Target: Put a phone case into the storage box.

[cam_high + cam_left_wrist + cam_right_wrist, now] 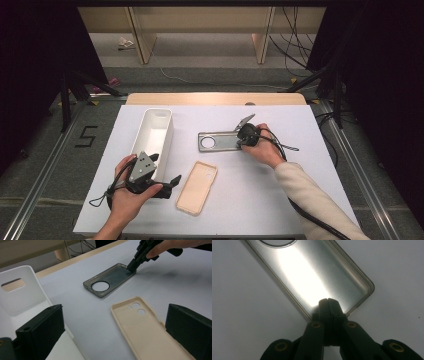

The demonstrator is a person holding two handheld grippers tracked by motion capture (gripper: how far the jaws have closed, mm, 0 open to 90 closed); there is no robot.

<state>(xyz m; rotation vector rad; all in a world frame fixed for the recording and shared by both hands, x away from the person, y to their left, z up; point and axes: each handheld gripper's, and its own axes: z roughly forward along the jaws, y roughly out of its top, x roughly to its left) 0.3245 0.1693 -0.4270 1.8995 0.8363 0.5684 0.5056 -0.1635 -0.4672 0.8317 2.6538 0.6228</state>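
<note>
Over on the right side of the white table, the person's right hand reaches forward from a cream sleeve and tips the right gripper downward onto the near end of the smoky translucent grey phone case with a large round camera hole. Its jaws are pressed tightly together, with their joined tips resting on the inside floor of that case just inside the short end wall; no rim can be made out between them. The grey case lies flat and open side up near the table's middle, its round hole pointing toward the long white plastic bin.

Nearer the person, the left hand holds the left gripper low and roughly level beside the bin's near end, jaws spread wide with nothing between them. A beige soft phone case with two small lens holes lies open side up just beside the left gripper's tips, apart from the grey case. Cables trail on the floor beyond the table.
</note>
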